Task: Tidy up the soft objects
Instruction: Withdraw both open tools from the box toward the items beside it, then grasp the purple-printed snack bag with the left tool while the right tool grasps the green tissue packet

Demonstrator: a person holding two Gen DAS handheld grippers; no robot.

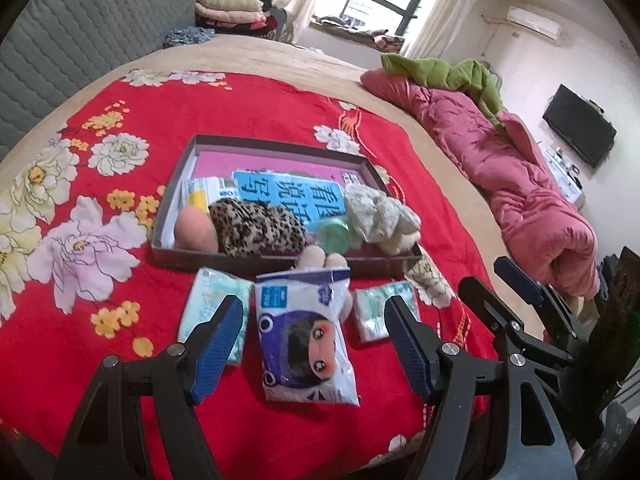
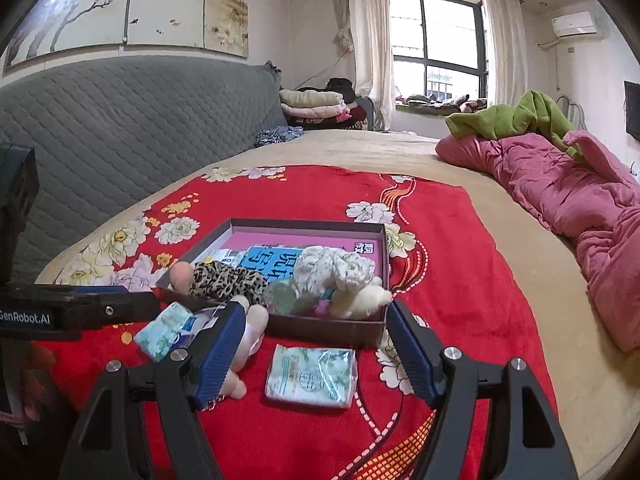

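So both grippers are hanging wide open over the red floral blanket (image 1: 240,120), nothing held in either one. The left gripper (image 1: 316,344) is lined up right over the doll pack (image 1: 308,344), a plastic-wrapped doll lying flat just in front of the shallow box (image 1: 280,145), with one tissue pack (image 1: 212,312) on its left. The right gripper (image 2: 316,354) frames the other tissue pack (image 2: 312,374), which sits just beside the box's near wall. The box already holds a leopard-print plush (image 1: 256,228), a pale fuzzy toy (image 1: 380,216) and a blue booklet (image 1: 288,192). Looks to me like the pick stage for the leftovers. Next move probably means dropping down and pinching the slippery plastic wrapping without it sliding away, then finding a free spot in that crowded box.
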